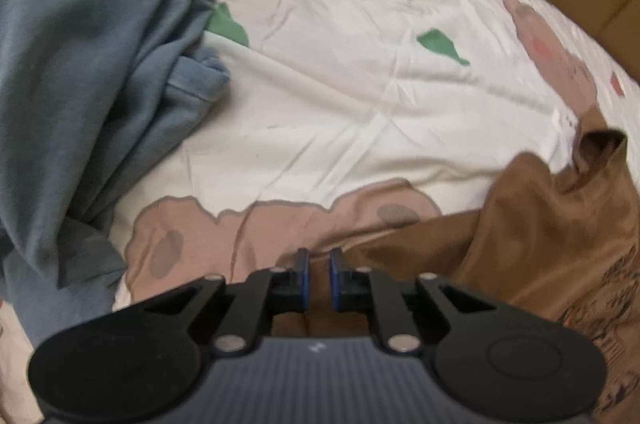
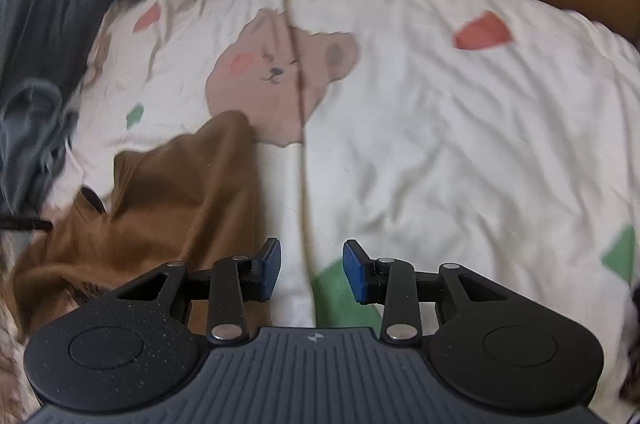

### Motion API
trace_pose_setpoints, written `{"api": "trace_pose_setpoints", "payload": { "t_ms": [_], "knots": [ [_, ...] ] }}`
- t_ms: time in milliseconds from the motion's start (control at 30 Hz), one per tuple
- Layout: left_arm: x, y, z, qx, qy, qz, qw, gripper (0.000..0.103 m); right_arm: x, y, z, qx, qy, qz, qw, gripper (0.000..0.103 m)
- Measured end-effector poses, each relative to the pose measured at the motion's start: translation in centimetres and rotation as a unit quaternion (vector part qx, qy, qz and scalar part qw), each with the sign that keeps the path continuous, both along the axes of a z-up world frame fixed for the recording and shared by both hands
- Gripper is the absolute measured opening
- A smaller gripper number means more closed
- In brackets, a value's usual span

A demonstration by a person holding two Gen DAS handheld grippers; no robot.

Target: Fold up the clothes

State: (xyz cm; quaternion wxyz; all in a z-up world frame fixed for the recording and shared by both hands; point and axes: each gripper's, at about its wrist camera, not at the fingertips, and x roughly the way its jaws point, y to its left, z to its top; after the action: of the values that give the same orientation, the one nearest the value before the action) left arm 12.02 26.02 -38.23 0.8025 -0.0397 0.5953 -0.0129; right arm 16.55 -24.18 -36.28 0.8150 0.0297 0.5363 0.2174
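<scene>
**Brown garment crumpled on the bear-print sheet**

The landmark is the white bed sheet printed with tan bears (image 2: 440,96). On it lies the crumpled brown cotton garment (image 1: 540,232), at the left gripper's (image 1: 319,278) right. That gripper's blue-padded fingers stand nearly together over the garment's edge; whether they pinch cloth, I cannot tell. The right gripper (image 2: 312,270) hovers over bare sheet beside the garment, fingers spread. A slate-blue garment heap (image 1: 80,84) rests on the sheet's left side.

The right gripper (image 2: 312,270) hangs over the bear-print bedsheet (image 2: 440,128), its blue pads spread apart with nothing between them. A crumpled brown shirt (image 2: 180,192) lies just left of it, grey clothes (image 2: 32,132) further left.
</scene>
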Motion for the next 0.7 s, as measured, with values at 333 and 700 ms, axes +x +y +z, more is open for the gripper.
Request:
{"api": "trace_pose_setpoints", "payload": {
  "t_ms": [333,700],
  "knots": [
    [-0.9,-1.6,-1.8,0.049,0.000,-0.066,0.9966,0.055,1.3,3.7,-0.6,-0.009,0.007,0.043,0.999,0.041],
    [-2.7,-0.4,0.1,0.013,-0.012,-0.029,0.9994,0.005,2.8,3.9,-1.4,0.002,-0.006,0.013,1.000,0.041]
  ]
}}
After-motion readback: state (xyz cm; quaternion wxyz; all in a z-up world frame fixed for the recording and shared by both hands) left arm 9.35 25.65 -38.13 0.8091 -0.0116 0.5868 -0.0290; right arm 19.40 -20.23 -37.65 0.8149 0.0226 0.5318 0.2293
